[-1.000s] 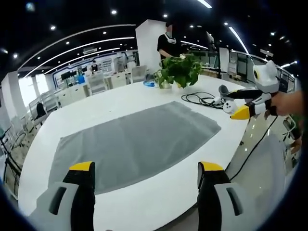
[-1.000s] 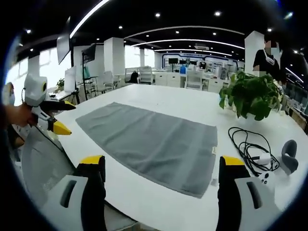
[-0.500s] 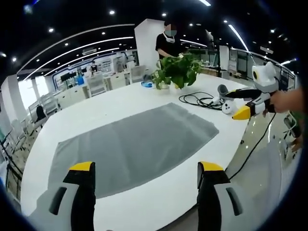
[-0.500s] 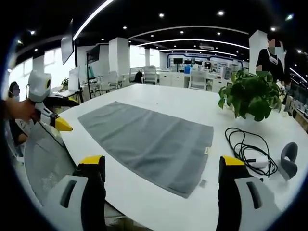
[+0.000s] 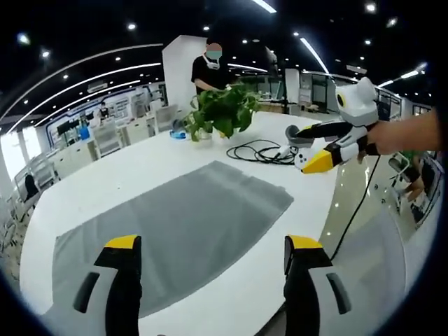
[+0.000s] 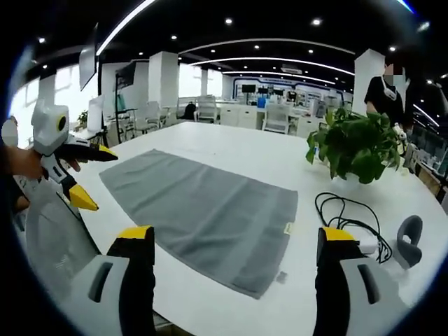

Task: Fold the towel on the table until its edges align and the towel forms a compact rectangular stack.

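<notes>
Your left gripper (image 5: 210,252) spread wide above the table's (image 5: 140,168) near edge, your right gripper (image 6: 231,241) likewise released, holding nothing, grey towel (image 6: 199,210) lay flat, unfolded, beside a potted plant (image 6: 357,143).

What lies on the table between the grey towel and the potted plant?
In the right gripper view, only bare white table separates the towel from the potted plant. The black cable lies nearer, beside the towel's short edge, not in that stretch.

Towel (image 6: 199,213) on table (image 6: 294,157) — plant (image 6: 357,143) behind.
</notes>
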